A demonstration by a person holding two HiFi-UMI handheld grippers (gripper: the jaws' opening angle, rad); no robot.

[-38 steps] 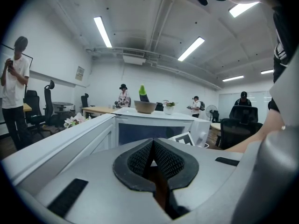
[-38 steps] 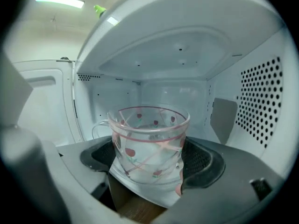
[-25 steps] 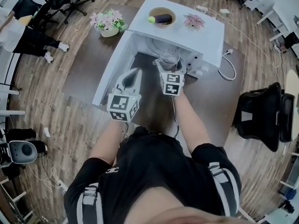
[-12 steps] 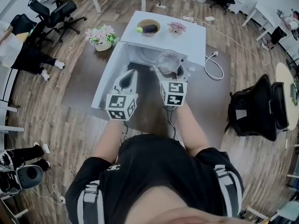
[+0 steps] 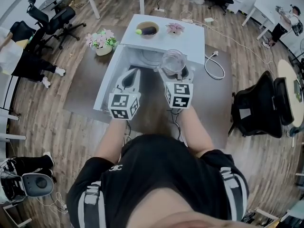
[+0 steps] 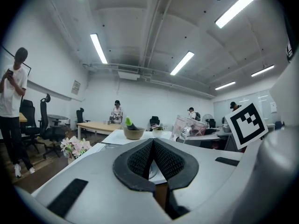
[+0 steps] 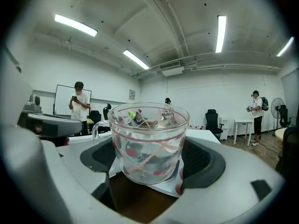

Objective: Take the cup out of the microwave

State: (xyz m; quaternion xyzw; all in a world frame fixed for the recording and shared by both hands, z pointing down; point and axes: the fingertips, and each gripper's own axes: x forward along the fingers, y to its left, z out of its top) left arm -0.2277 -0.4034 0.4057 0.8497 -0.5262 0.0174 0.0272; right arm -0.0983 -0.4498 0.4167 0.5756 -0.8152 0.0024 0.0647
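- L gripper [image 6: 153, 144], centre-left of head view: jaws closed together, nothing held.
- R gripper [image 7: 150, 169]: jaws clamped on glass cup [image 7: 149, 139], upright.
- Cup at upper centre, just in front of microwave [image 5: 192, 39] opening; looks clear of the cavity.
- Step: withdrawal, prob. near done. Next: keep the cup level and set it on table [image 5: 83, 89].

Light: bright, even, from ceiling strip lamps [image 6: 99, 48] overhead.
Shadows: soft, faint.
Glare: lamps blown white; faint sheen on glass cup [image 7: 150, 141].
Distortion: heavy fisheye bending, dark corners in gripper views.
Focus: near surfaces soft, far room clearer.
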